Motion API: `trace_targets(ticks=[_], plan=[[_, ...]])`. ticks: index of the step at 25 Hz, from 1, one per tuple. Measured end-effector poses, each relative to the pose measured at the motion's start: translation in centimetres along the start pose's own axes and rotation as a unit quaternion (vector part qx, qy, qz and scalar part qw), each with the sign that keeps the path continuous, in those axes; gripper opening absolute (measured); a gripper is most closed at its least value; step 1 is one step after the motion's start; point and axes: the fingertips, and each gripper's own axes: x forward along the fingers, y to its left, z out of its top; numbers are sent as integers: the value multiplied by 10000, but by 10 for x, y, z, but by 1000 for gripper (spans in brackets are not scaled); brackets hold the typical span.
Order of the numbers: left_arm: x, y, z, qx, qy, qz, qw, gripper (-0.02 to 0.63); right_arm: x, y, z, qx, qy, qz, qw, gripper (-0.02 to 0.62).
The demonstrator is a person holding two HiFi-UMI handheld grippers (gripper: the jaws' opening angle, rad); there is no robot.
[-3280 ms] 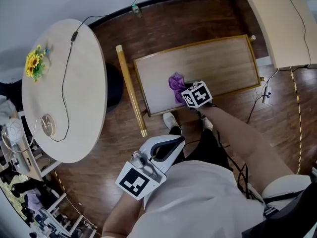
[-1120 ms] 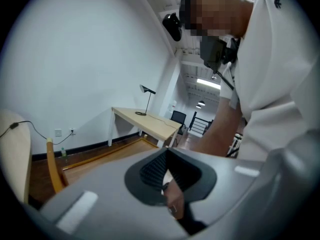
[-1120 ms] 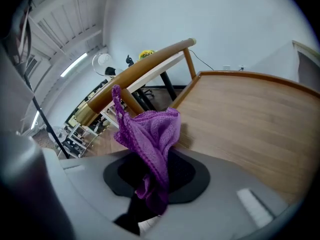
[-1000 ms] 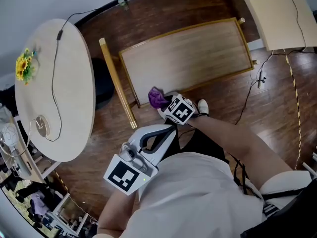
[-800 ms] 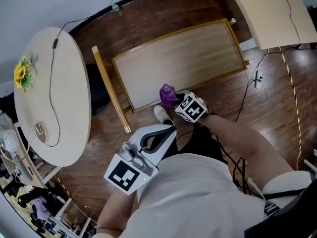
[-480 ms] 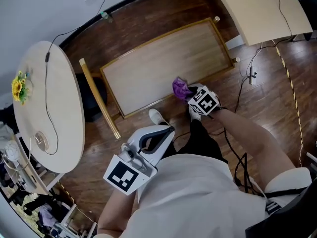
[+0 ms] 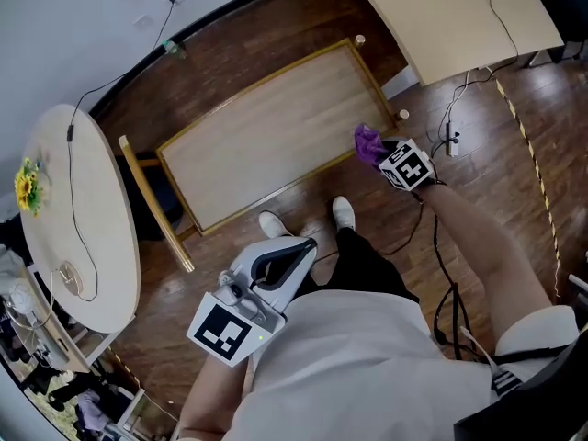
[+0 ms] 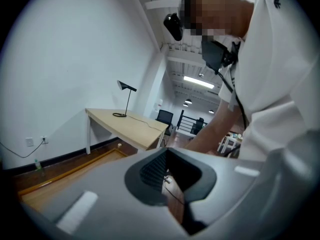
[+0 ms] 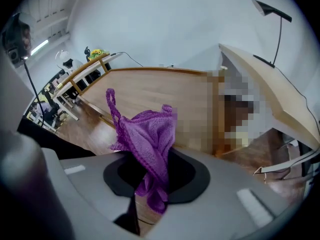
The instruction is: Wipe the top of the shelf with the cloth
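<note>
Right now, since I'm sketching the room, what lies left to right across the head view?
Round table → shelf → cloth → right claw.

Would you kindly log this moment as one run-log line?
right gripper: shut on cloth | cloth: at near right edge of shelf | left gripper: shut, empty, by torso

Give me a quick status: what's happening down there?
Right gripper shut on purple cloth, at near right corner of shelf top. Left gripper shut, empty, near body. Nothing in the way.
</note>
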Motion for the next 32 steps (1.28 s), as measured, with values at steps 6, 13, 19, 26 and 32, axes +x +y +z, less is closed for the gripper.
trace_targets(ticks=[6,13,19,26,32], plan=[[23,-12,8,92,23,63,9999,19,-20,-70,-28,-18,250,-382,9990,100],[41,-32,13,82,106,380,9992,20,-33,-103,-47,105,225,-447,9987,100],[19,-23,16,120,126,1001,9948,20,-59,-89,-44,790,-494,-226,9954,100],[-21,-49,16,436,-59,1074,9932,20,-131,-18,-60,1472,-1526,-85,9772,101],[-74,-121,-17,759,-246,609,9949,20,-202,66,-81,1736,-2313,-304,9568,101]])
